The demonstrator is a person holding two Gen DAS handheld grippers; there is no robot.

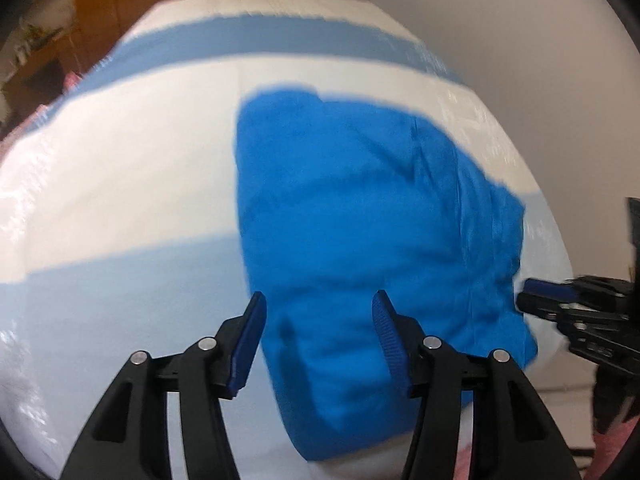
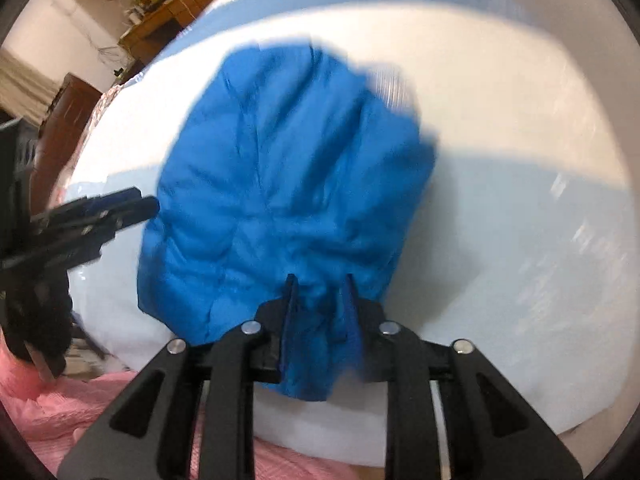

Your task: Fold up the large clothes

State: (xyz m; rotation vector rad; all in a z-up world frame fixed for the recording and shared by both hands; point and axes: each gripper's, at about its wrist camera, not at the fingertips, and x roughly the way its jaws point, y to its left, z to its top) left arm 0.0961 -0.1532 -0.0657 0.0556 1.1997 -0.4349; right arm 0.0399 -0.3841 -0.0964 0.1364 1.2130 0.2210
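A bright blue garment (image 1: 360, 220) (image 2: 280, 184) lies folded into a thick rumpled bundle on a surface covered in white and pale-blue stripes (image 1: 120, 180) (image 2: 520, 220). My left gripper (image 1: 320, 300) hovers open over the bundle's near left edge, with nothing pinched between its blue pads. In the right wrist view it (image 2: 140, 202) shows side-on beside the garment's left edge. My right gripper (image 2: 320, 280) has its jaws narrow, with a bunched fold of the near hem filling the gap between the pads. From the left wrist view it (image 1: 524, 296) sits at the garment's right edge.
Pink fabric (image 2: 60, 412) (image 1: 608, 452) lies below the near edge of the surface. Wooden furniture (image 2: 160, 28) (image 1: 120, 0) stands beyond the far left side. A white wall (image 1: 500, 20) is at the back right.
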